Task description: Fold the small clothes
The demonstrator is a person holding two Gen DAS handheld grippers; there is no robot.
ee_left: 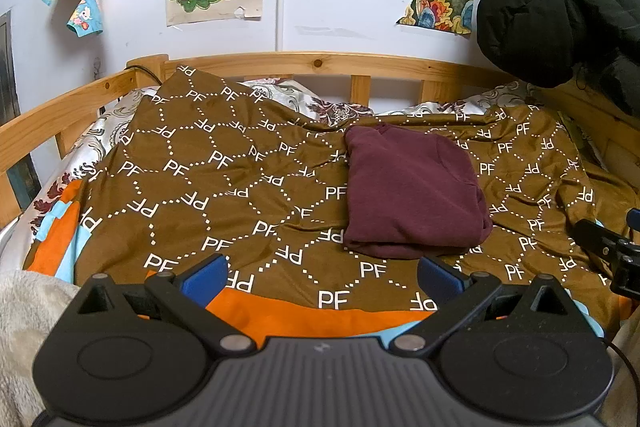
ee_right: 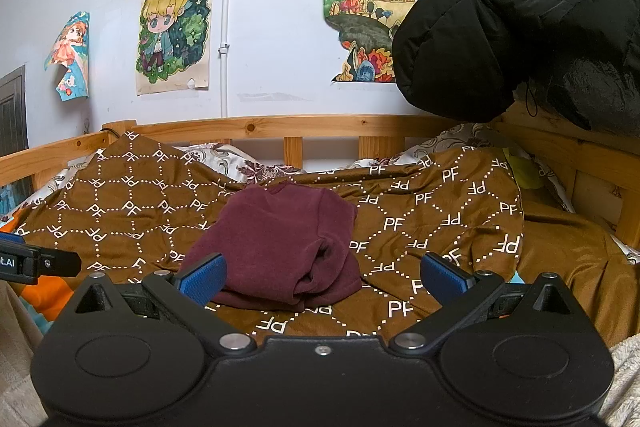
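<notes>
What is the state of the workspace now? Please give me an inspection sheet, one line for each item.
Surface: brown blanket with white PF letters, wrinkled, spread over a bed with a wooden rail.
Job's things: one dark red garment lying folded on the blanket, right of centre in the left wrist view.
Clutter: black padded jacket hanging over the right bed corner; orange and light blue cloth under the blanket's near edge.
Grippers: left gripper open, empty, short of the garment; right gripper open, empty, its left finger in front of the garment's near edge.
Cables: thin dark cable at the rail's left corner.
Surroundings: white wall with children's drawings.
</notes>
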